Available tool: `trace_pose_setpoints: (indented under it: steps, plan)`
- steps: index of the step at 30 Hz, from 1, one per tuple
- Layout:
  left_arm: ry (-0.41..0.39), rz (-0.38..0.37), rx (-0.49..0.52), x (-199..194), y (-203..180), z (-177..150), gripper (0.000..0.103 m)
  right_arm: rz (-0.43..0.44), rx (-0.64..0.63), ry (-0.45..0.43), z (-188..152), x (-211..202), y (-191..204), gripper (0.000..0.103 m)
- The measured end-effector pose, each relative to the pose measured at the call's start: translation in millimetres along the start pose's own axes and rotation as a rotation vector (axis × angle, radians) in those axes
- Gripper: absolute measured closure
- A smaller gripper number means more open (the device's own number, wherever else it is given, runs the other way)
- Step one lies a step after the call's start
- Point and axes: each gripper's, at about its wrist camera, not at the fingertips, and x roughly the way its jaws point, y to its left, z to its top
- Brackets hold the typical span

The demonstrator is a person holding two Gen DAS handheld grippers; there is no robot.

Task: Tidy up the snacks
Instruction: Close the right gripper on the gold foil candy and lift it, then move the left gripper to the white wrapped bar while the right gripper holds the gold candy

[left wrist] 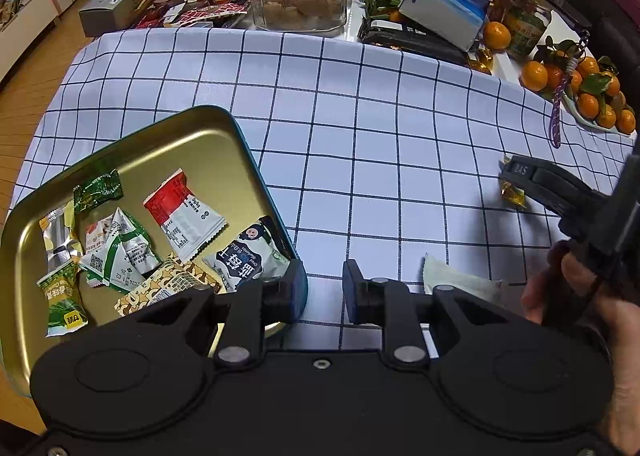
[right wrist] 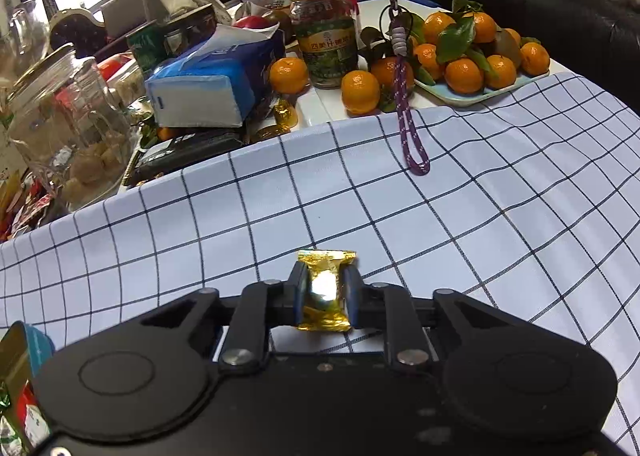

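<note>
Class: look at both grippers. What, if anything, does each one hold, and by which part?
Right gripper: gold-wrapped candy, pinched across its middle. Left gripper: holds nothing, its jaws apart.

The tin point(left wrist: 240, 144) sits on the left of the cloth point(left wrist: 380, 116) with snack packs point(left wrist: 184, 212) inside. Oranges point(right wrist: 464, 74) lie behind the cloth.

Both wrist cams low, angled down, close over checked cloth point(left wrist: 360, 104), shared clutter behind
</note>
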Motion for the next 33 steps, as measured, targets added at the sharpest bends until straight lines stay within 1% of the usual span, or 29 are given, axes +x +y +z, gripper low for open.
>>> trace_pose_setpoints:
  steps: [4,7,9,12,15,17,20,25,26,28,30,33]
  plan:
    - [0.003,0.005,0.004,2,-4,1,0.072,0.027,0.058,0.009,-7,-11,-10,0.085]
    - [0.013,0.005,0.008,4,-10,1,0.072,0.021,0.088,-0.015,-14,-22,-20,0.085]
    - [0.023,0.0,0.014,6,-15,0,0.072,0.002,0.106,-0.035,-19,-30,-29,0.085]
    - [0.034,-0.004,0.031,8,-26,-1,0.072,-0.03,0.167,-0.063,-27,-40,-50,0.085]
    - [0.037,-0.005,0.052,10,-39,-3,0.072,-0.094,0.208,-0.128,-39,-49,-69,0.085]
    - [0.041,-0.015,0.062,12,-48,-4,0.072,-0.147,0.21,-0.168,-49,-52,-81,0.085]
    - [0.048,-0.032,0.061,13,-58,-4,0.072,-0.167,0.209,-0.231,-57,-55,-92,0.085]
    - [0.058,-0.045,0.03,19,-69,-1,0.072,-0.258,0.121,-0.323,-66,-60,-92,0.085]
    - [0.066,-0.047,0.022,21,-71,-1,0.072,-0.274,0.104,-0.333,-68,-60,-91,0.085]
    - [0.082,-0.051,-0.009,26,-72,0,0.072,-0.273,0.102,-0.336,-71,-61,-94,0.085]
    - [0.077,-0.048,-0.045,28,-73,1,0.072,-0.268,0.119,-0.32,-73,-60,-98,0.085]
    - [0.074,-0.046,-0.076,29,-76,4,0.072,-0.256,0.133,-0.322,-74,-60,-101,0.085]
